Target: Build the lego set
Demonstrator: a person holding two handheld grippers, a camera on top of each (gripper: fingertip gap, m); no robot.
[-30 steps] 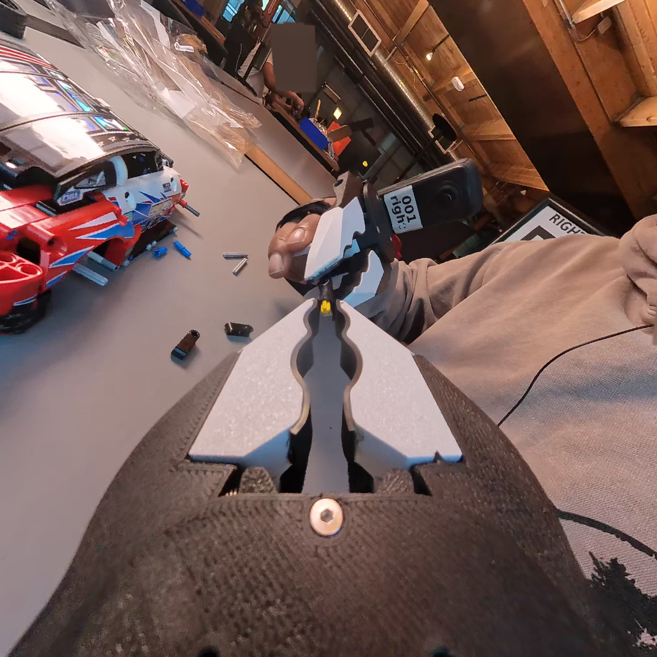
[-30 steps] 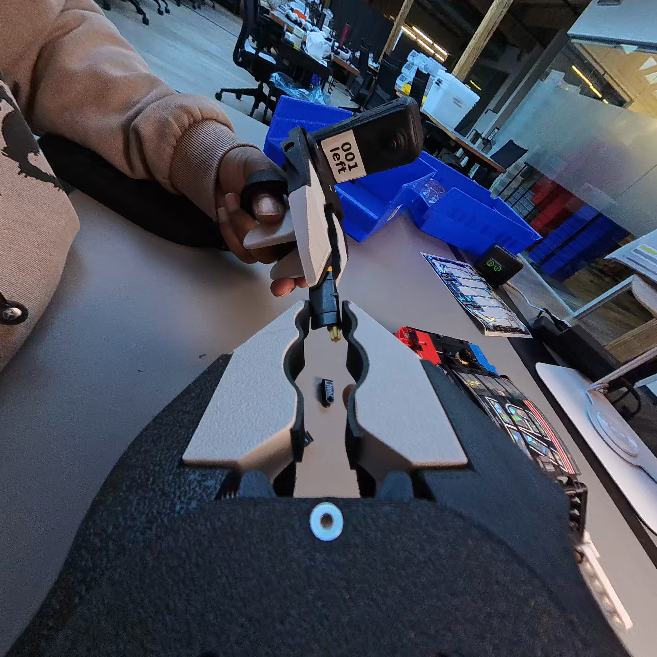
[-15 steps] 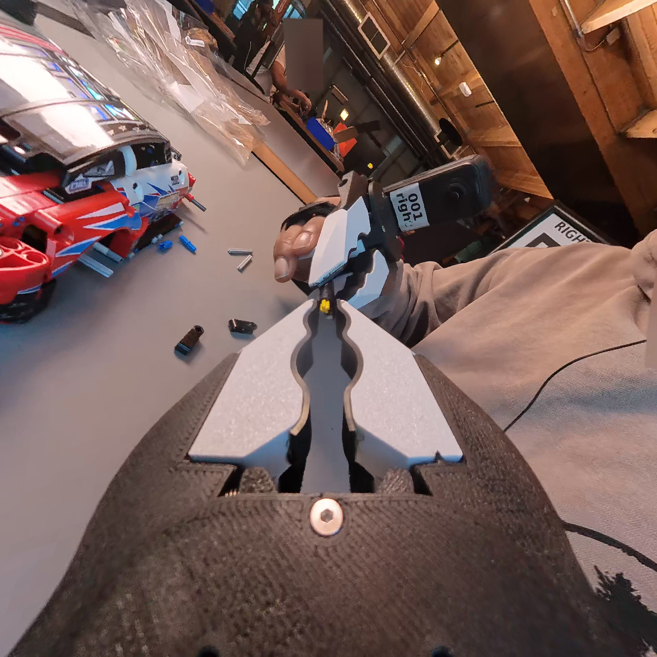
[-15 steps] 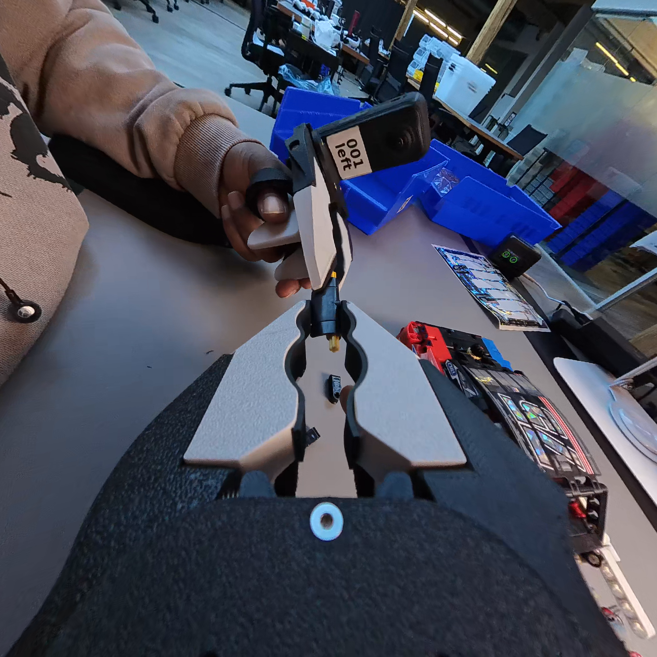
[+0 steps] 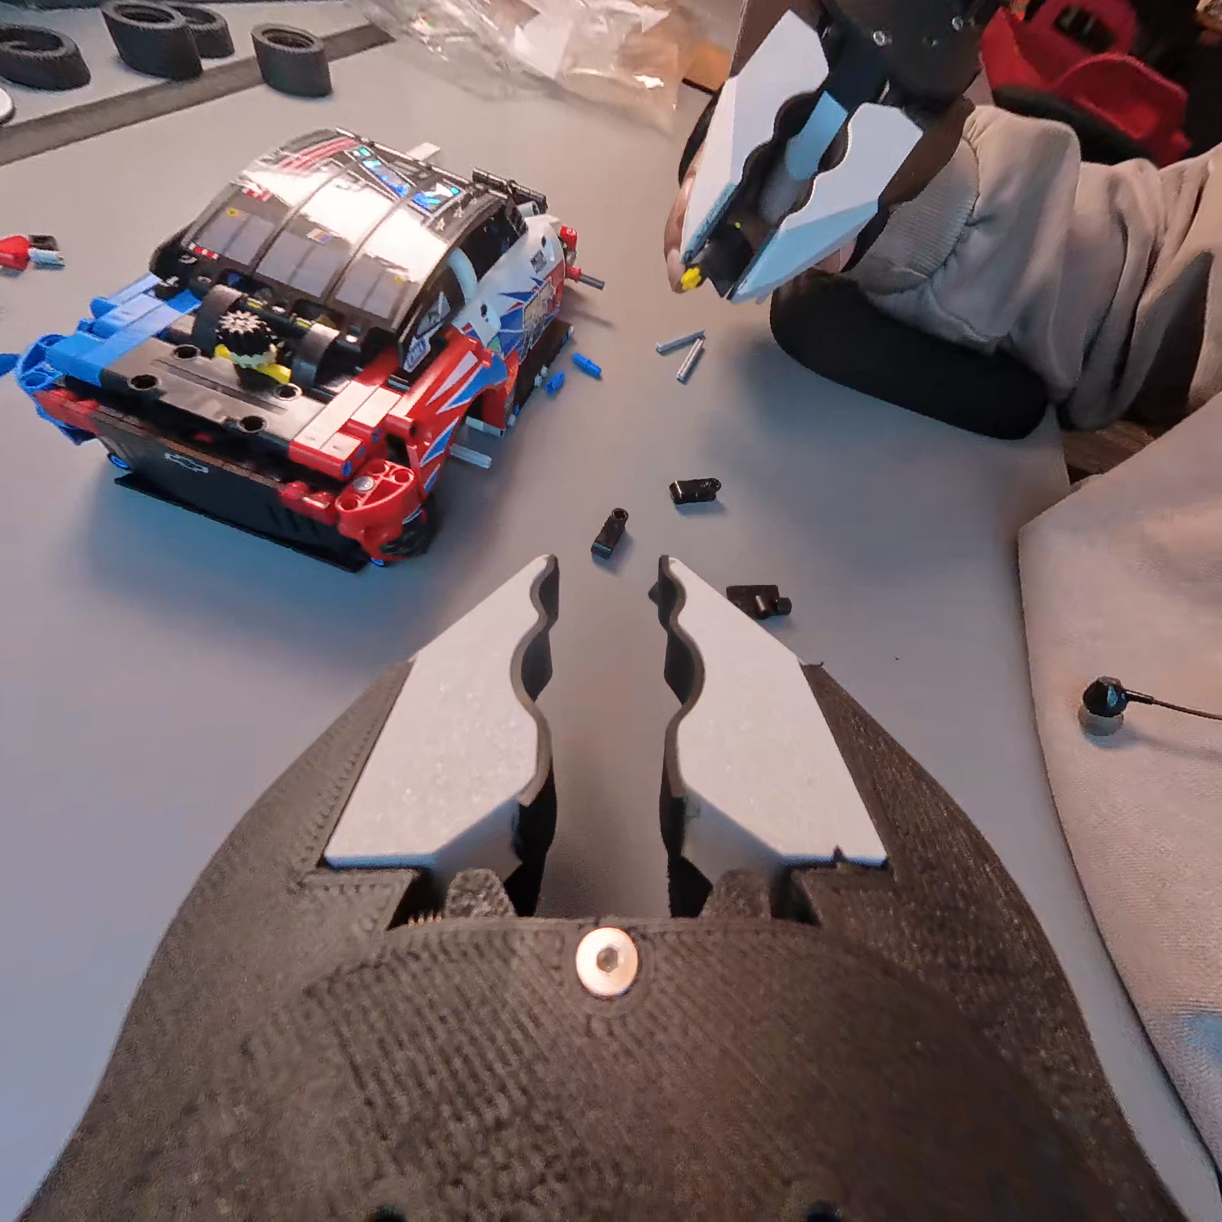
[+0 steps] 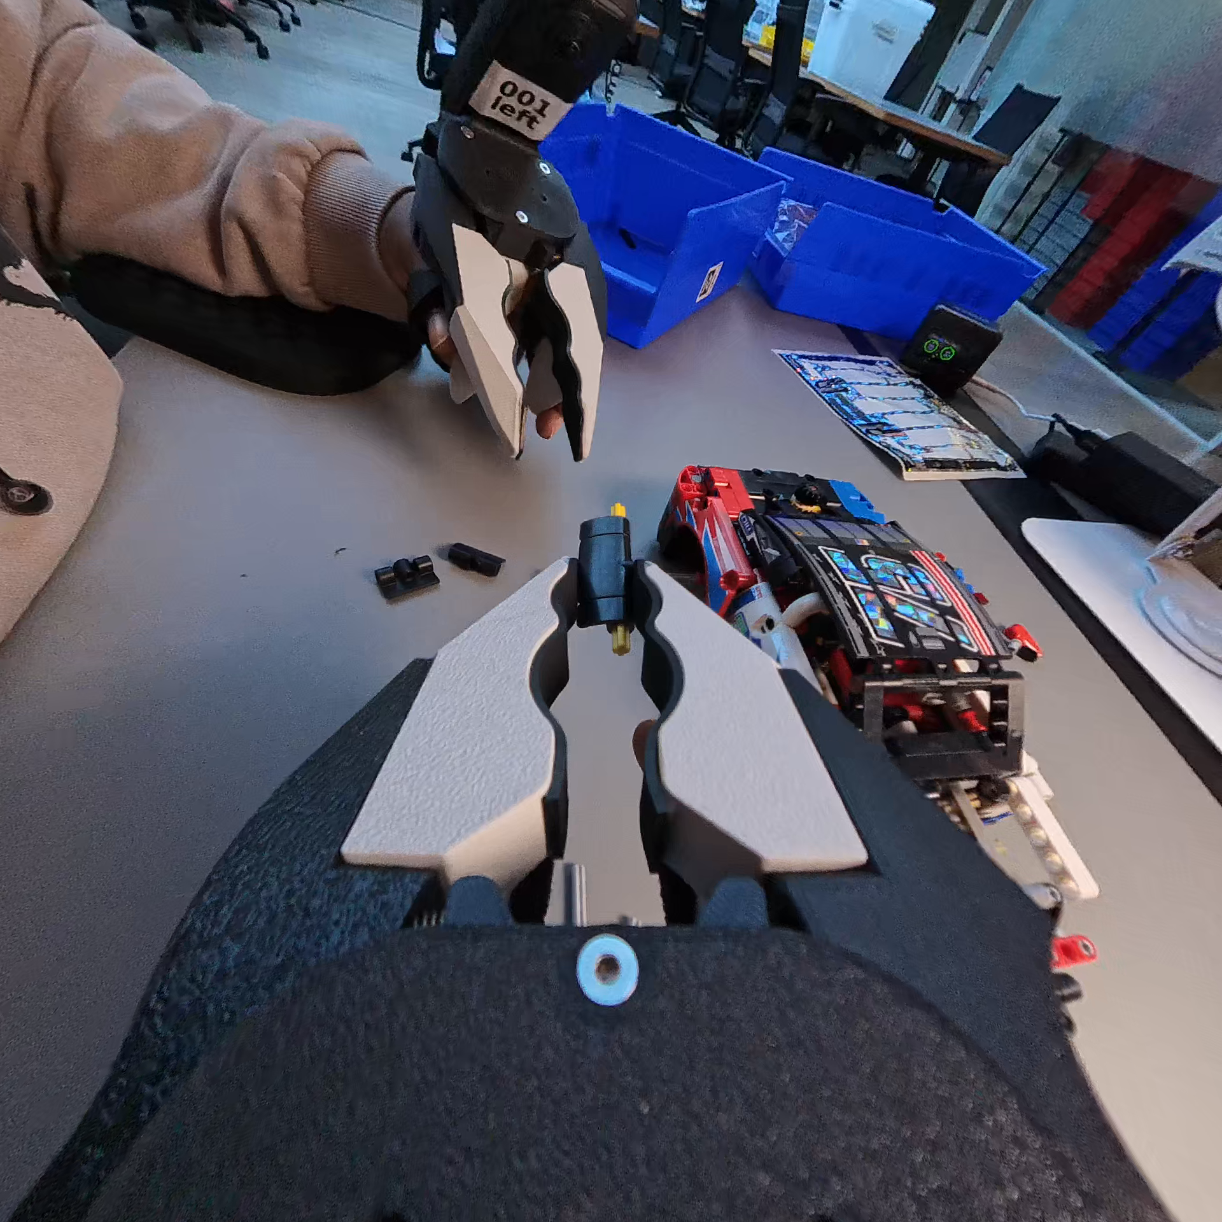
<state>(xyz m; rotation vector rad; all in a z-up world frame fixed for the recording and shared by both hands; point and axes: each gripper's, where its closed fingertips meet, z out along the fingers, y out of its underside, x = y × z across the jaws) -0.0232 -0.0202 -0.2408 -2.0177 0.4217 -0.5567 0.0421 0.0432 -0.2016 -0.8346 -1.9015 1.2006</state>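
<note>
Two grippers hang over a grey table (image 5: 198, 694), with nothing held between them in common. Largest of the things on it is the lego car (image 5: 330, 344), red, white and blue with a black roof of shiny stickers; it sits ahead and to the left of the left gripper (image 5: 608, 575) and just right of the right gripper (image 6: 605, 575). Its printed decals are too small to make out. Beyond it, in the right wrist view, stand blue bins (image 6: 674, 218), one bearing a small white label, and a sticker sheet (image 6: 893, 416) lies flat near a small black device (image 6: 952, 340) with green lit marks. Black tyres (image 5: 165, 36) and clear plastic bags (image 5: 562, 46) lie at the table's far edge in the left wrist view. The left gripper carries a white tag with writing on its camera; its fingers stand apart with nothing between them. The right gripper's fingers are clamped on a black connector (image 6: 603, 572) with a yellow axle (image 6: 619, 638) running through it and poking out at both ends, held above the table. Small loose pieces lie below: black connectors (image 5: 611, 532), two grey pins (image 5: 684, 347) and blue pegs (image 5: 585, 364).
</note>
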